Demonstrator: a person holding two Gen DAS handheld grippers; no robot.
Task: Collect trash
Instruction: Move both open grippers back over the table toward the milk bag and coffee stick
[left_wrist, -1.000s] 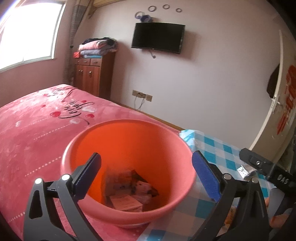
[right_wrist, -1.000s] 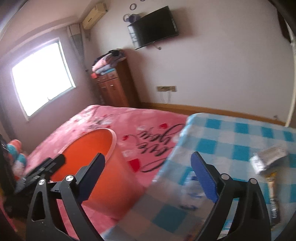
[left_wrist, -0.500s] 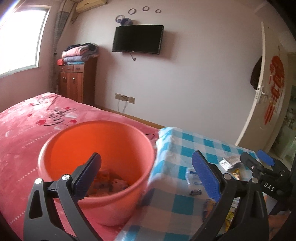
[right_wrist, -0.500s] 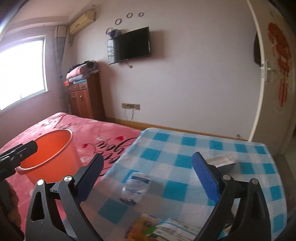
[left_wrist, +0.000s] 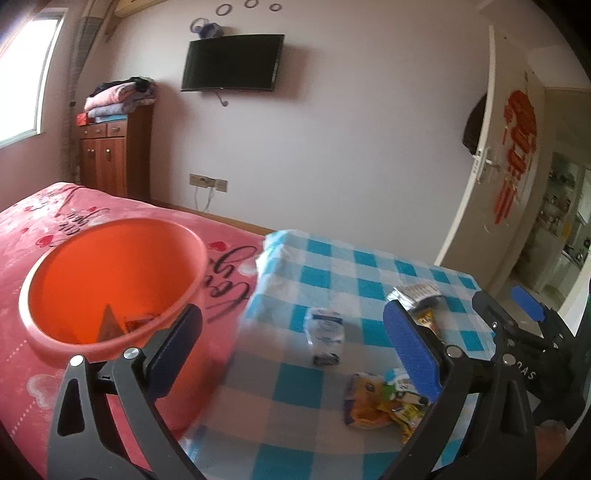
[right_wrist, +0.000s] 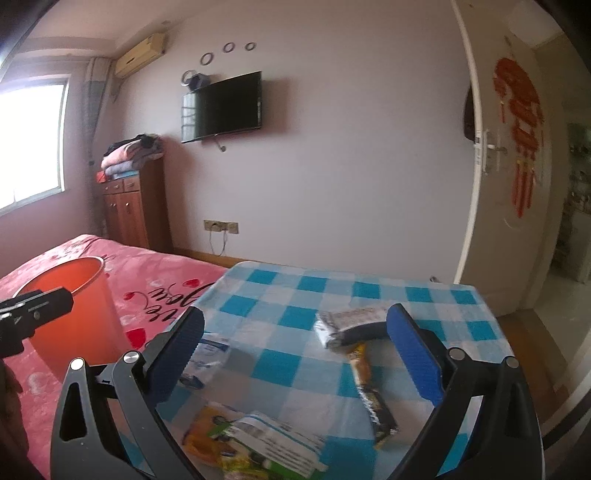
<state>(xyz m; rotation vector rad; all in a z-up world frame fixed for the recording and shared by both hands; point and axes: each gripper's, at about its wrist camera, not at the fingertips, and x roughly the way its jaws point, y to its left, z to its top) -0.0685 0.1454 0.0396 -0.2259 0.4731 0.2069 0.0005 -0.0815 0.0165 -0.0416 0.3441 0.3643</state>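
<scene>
Trash sits scattered on the blue-and-white checked tablecloth (right_wrist: 369, 291): crumpled silver foil wrapper (right_wrist: 347, 325) at the far side, long yellow-and-black snack wrapper (right_wrist: 371, 391) just below it and touching it, white plastic pouch with blue print (left_wrist: 327, 332) toward the left edge, yellow packet (left_wrist: 364, 402) with a white-and-green printed packet (right_wrist: 273, 443) lying over it at the near edge. All thin, creased film.

Orange plastic bucket (left_wrist: 110, 280), round with a rolled rim, stands upright on the pink fleece blanket (left_wrist: 33, 236) just beside the cloth's left edge. Inside: a few paper or card scraps at the bottom, too blurred to identify.

Left gripper (left_wrist: 291, 347): jaws spread wide, nothing between the blue pads.
Right gripper (right_wrist: 295, 350): jaws opening, nothing held, hovering over the trash.
</scene>
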